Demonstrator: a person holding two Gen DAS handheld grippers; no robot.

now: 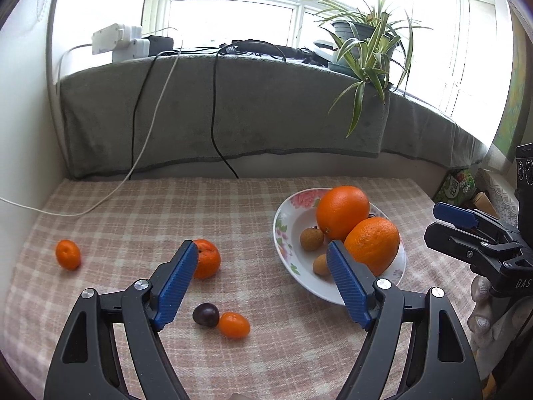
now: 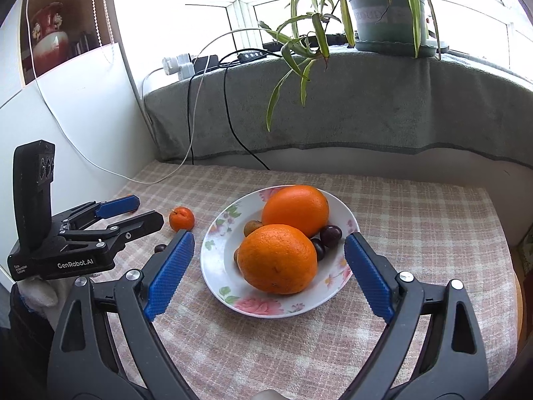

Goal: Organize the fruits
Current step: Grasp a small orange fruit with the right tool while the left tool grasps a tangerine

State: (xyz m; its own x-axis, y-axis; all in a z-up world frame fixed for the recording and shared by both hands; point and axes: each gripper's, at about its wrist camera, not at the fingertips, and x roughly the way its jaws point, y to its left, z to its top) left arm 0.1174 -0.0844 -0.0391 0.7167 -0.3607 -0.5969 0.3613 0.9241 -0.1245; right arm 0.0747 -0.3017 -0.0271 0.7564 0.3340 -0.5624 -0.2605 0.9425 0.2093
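Gathering fruit: plate held two oranges, so loose mandarins on the cloth remained. Left gripper and right gripper were spread wide, empty, presumably ready to pick.

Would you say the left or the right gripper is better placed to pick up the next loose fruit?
Left, probably: the open left gripper looks over the loose plum; the right gripper faces the plate.
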